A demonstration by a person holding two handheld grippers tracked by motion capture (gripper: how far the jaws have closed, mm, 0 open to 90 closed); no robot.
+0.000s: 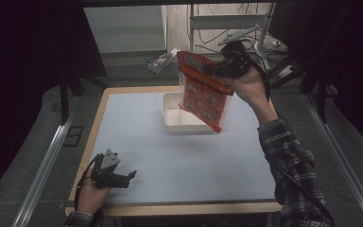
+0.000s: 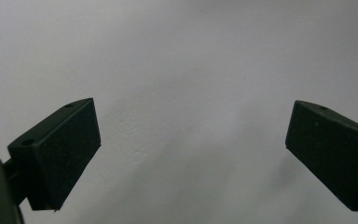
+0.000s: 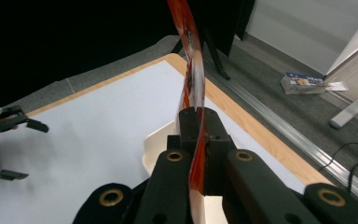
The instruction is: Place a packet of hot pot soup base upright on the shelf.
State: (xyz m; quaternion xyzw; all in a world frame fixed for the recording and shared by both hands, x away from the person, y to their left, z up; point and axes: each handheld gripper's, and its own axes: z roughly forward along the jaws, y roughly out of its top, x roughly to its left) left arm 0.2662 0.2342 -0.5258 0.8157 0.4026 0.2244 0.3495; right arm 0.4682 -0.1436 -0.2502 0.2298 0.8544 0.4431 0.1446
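Note:
An orange-red snack bag (image 1: 203,90) hangs in the air above a white rectangular tray (image 1: 172,116) at the back middle of the table. My right gripper (image 1: 222,67) is shut on the bag's top edge and holds it tilted. In the right gripper view the bag (image 3: 191,70) rises edge-on from between the closed jaws, with the tray (image 3: 156,149) below. My left gripper (image 1: 131,176) rests low at the front left of the table, open, with nothing between its fingers (image 2: 60,149); bare white tabletop lies ahead of it.
The table has a white top (image 1: 179,161) with a wooden border (image 1: 170,208). A small box (image 1: 159,61) lies on the floor beyond the table's far edge, near metal frame legs and cables. Metal rails run along both sides.

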